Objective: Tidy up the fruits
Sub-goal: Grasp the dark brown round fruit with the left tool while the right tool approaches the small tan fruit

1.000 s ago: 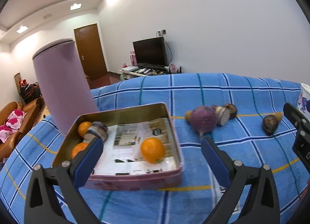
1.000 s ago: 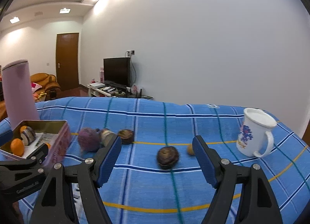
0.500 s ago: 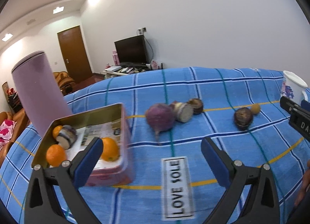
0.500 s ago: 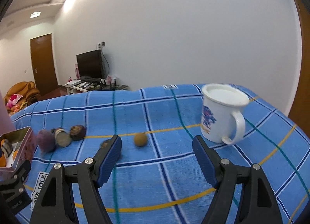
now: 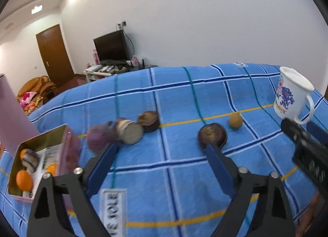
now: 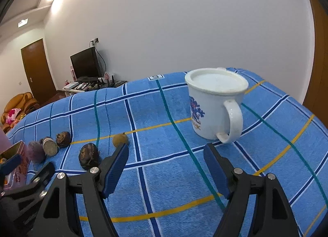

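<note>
Tin box [image 5: 44,146] at far left on blue checked cloth [image 5: 184,165]: holds oranges [image 5: 24,180], one cut dark fruit, printed paper. Right of it, a row of loose fruit: purple round one [image 5: 98,141], cut one [image 5: 131,131] with flat face toward camera, dark one [image 5: 149,121], dark passion fruit [image 5: 212,135], small tan fruit [image 5: 235,120]. Lidded white mug [image 6: 215,105] upright, handle toward camera. Left gripper [image 5: 162,155]: jaws just closing partway, nothing between them. Right gripper [image 6: 166,159]: jaws apart, empty.

Below me a blue checked cloth [image 6: 164,165] covers the surface. On it, at nine o'clock, sits a pink tin [image 5: 69,150]; beside it lie a purple round fruit [image 5: 98,141], a cut piece [image 5: 131,132] and two dark fruits [image 5: 212,135]. A small tan fruit [image 6: 120,139] lies near. At two o'clock stands a white mug [image 6: 213,105].
</note>
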The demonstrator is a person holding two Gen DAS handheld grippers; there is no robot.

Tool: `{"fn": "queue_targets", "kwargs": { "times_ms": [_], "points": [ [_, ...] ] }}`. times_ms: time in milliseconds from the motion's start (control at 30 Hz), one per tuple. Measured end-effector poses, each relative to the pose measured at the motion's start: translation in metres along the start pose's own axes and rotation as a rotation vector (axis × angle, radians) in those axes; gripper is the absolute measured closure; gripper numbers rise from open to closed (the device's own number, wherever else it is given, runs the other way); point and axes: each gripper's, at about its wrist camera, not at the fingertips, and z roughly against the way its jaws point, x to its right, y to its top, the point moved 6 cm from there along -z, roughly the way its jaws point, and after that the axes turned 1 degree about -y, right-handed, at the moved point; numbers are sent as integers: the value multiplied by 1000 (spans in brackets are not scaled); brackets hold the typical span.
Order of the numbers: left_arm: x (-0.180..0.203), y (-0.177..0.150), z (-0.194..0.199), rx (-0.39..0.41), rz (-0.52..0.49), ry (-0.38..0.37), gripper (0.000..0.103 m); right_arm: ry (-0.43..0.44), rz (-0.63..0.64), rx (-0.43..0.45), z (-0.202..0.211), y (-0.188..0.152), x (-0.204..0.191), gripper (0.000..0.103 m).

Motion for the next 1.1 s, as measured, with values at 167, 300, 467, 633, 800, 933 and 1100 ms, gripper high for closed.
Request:
{"fn": "queue_targets", "kwargs": {
  "times_ms": [167, 300, 467, 633, 800, 933, 1100],
  "points": [
    [21, 12, -24, -53, 19, -63, 24, 25, 3, -15, -4, -1, -2, 26],
    [35, 14, -38, -79, 16, -87, 26, 34, 11, -26, -6, -1, -3, 26],
    [45, 19, -46, -93, 22, -115, 26, 26, 2, -32, -8, -1, 0, 26],
    [54, 19, -52, -111, 36, -169, 35, 21, -26, -46, -11, 0, 6, 26],
    [64, 18, -53, -120, 34, -226, 53, 7, -38, -45, -11, 1, 11, 26],
    [68, 14, -49, -118, 36, -259, 63, 1, -41, -48, -11, 1, 12, 26],
    [70, 11, -56, -170, 32, -244, 49, -9, -48, -38, -10, 3, 15, 26]
  ]
}}
